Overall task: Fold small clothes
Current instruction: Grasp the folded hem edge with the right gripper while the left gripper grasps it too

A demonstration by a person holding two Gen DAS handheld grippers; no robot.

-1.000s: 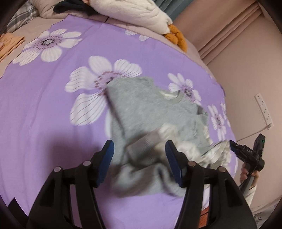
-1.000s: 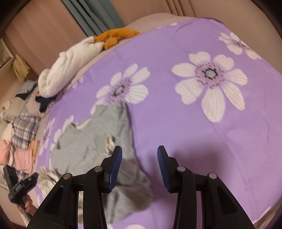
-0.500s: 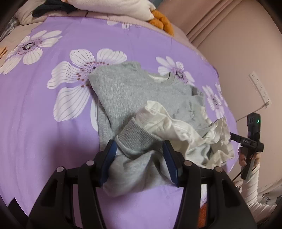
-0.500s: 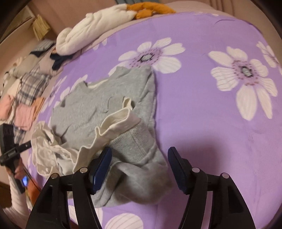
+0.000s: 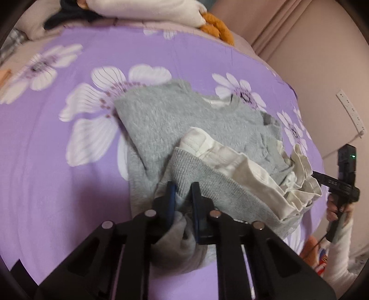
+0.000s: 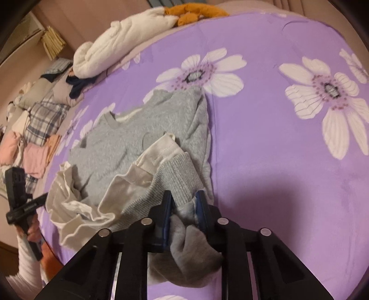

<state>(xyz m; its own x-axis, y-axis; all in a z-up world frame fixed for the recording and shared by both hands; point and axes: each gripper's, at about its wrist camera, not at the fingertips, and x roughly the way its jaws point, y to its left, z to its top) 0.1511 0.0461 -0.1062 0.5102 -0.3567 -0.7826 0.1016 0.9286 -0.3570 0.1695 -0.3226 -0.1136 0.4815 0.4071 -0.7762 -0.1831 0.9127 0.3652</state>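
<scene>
A small grey sweatshirt (image 5: 184,120) (image 6: 120,147) lies crumpled on the purple flowered bedsheet (image 5: 46,161) (image 6: 276,161). A white ruffled garment (image 5: 242,166) (image 6: 76,203) is bunched on and beside it. My left gripper (image 5: 183,187) is shut on a fold of the grey ribbed hem at the near edge. In the right wrist view my right gripper (image 6: 183,195) has its jaws closing, with the pads pressing on a grey ribbed fold. Grey cloth bulges out behind both pairs of fingers.
A white duvet (image 5: 150,9) (image 6: 120,48) and an orange cloth (image 5: 216,30) lie at the bed's far edge. Piles of folded clothes (image 6: 34,138) sit far left. A hand in a white sleeve (image 5: 336,207) (image 6: 30,230) grips a black handle by the bed's edge.
Both grippers came down onto the sweatshirt's near edge. Their jaws, open around the grey cloth half a second ago, have closed on the ribbed hem.
</scene>
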